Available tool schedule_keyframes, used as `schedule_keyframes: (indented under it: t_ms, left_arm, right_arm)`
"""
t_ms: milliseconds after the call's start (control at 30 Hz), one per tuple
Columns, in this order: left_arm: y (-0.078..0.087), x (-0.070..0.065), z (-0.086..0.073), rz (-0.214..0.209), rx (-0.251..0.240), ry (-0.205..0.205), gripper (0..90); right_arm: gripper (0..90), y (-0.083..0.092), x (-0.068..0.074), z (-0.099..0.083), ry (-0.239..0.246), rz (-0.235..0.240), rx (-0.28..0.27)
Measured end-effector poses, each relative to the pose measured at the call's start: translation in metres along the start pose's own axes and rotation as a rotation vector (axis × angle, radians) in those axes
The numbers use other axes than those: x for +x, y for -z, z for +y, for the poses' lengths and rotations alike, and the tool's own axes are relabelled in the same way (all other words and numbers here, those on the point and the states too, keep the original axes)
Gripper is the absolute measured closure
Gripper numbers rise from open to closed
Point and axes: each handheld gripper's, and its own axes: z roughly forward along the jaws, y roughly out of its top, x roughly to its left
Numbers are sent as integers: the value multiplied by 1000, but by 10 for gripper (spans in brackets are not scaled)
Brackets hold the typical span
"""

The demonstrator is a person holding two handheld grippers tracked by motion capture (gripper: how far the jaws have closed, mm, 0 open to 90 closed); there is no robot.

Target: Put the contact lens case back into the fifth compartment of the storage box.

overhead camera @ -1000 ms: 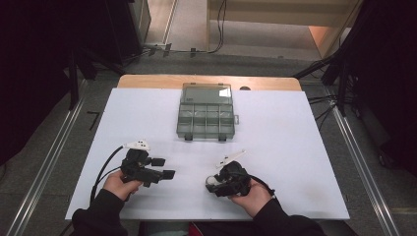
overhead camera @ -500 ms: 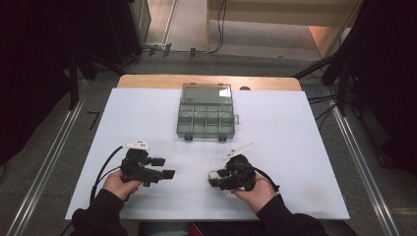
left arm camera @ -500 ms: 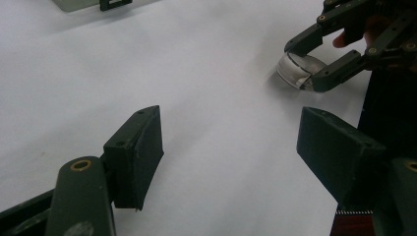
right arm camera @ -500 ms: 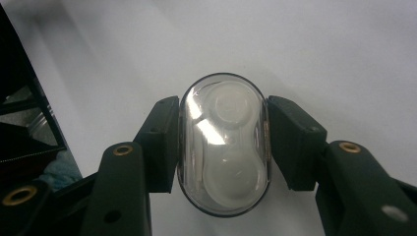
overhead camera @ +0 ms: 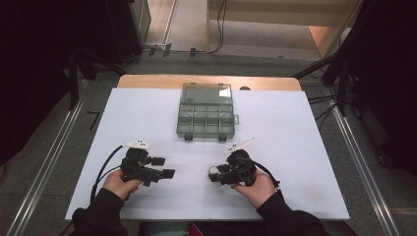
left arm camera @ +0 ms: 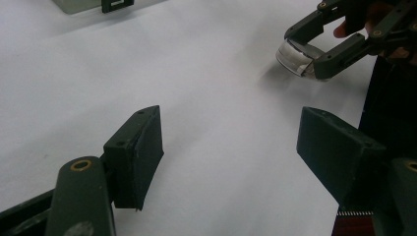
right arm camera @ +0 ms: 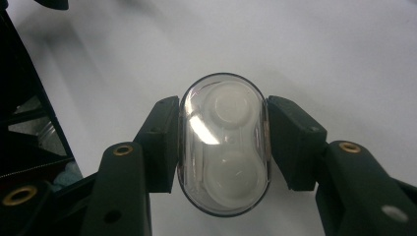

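Note:
My right gripper (right arm camera: pixel 222 145) is shut on a small clear oval case (right arm camera: pixel 223 145) with two round white parts inside, both pads pressing its long sides. From the left gripper view the same clear case (left arm camera: pixel 295 56) sits in the right gripper (left arm camera: pixel 300 55) at top right, just above the white table. In the high view the right gripper (overhead camera: pixel 215 176) points left near the front middle. My left gripper (overhead camera: pixel 163 167) points right toward it, jaws open, and the left gripper (left arm camera: pixel 231 147) has nothing between its pads.
A clear compartment box (overhead camera: pixel 205 112) with its lid folded back stands at the table's far middle. The white table top (overhead camera: pixel 295 128) stretches wide around both hands. Metal rails and dark stands flank the table on the floor.
The right hand has drifted a little to the right and turned, its gripper now pointing left toward the left one. The left hand has stayed put.

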Motion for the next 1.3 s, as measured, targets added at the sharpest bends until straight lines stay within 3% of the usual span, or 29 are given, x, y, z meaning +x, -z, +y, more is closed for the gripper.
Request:
schedule_keyframes:
  t_ms: [1300]
  left_arm:
    - [-3, 8, 8, 3, -3, 4, 258]
  right_arm:
    - [468, -2, -13, 47, -40, 17, -43]
